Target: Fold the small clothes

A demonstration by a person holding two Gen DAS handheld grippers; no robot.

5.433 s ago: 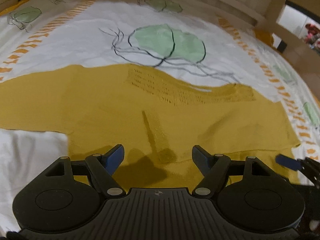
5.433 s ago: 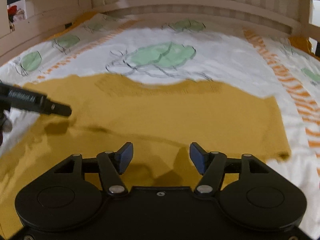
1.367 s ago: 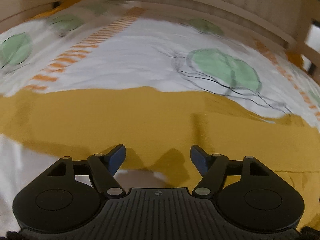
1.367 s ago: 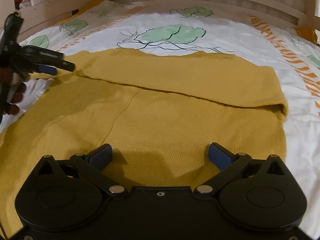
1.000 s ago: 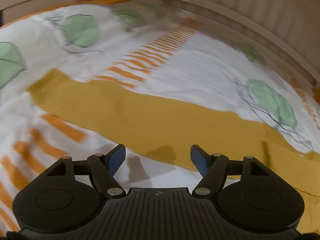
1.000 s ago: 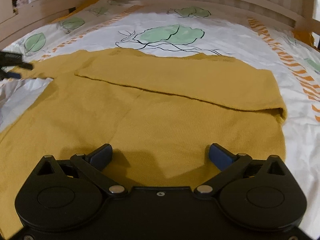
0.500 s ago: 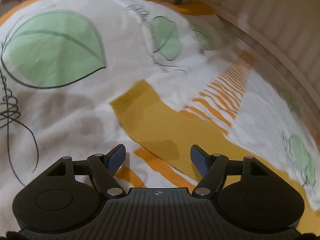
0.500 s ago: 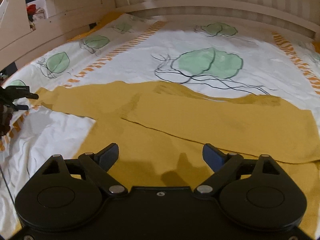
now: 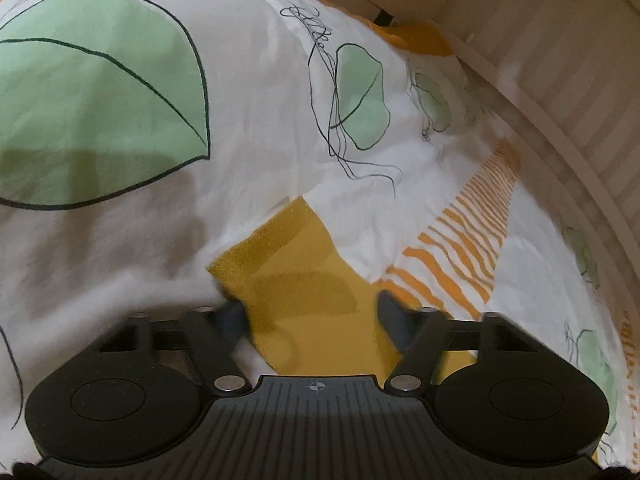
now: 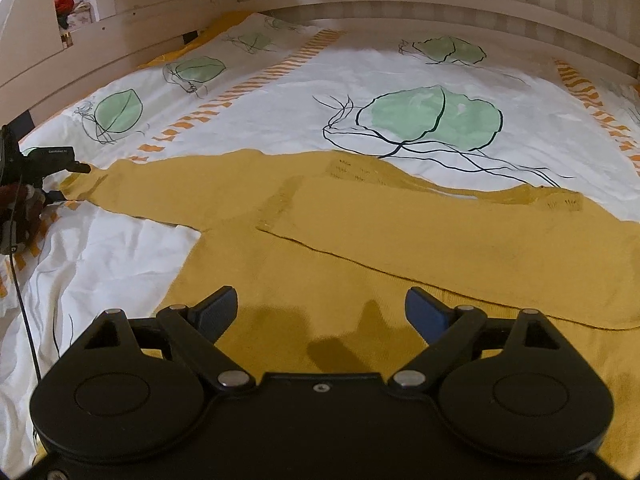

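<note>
1. Sweater [image 10: 360, 240] lies flat on the bed [image 10: 380, 92], its long axis running across the right wrist view; one sleeve [image 10: 460, 232] is already folded over the body, the other sleeve [image 10: 132, 188] stretches out leftward.
2. In the left wrist view that outstretched sleeve's cuff [image 9: 276, 236] points away from the camera, the sleeve running back under the tool.
3. Left gripper [image 9: 310, 312] has its fingers apart, one on each side of the sleeve, clamped on nothing.
4. Right gripper [image 10: 320, 312] hovers over the body, fingers wide apart, holding nothing.
5. Risk, as I judge it: closing low could pinch the bed's cover [image 9: 120, 272] along with the knit, dragging it.
6. A grab on one edge only could twist the sleeve and leave a crooked fold.
</note>
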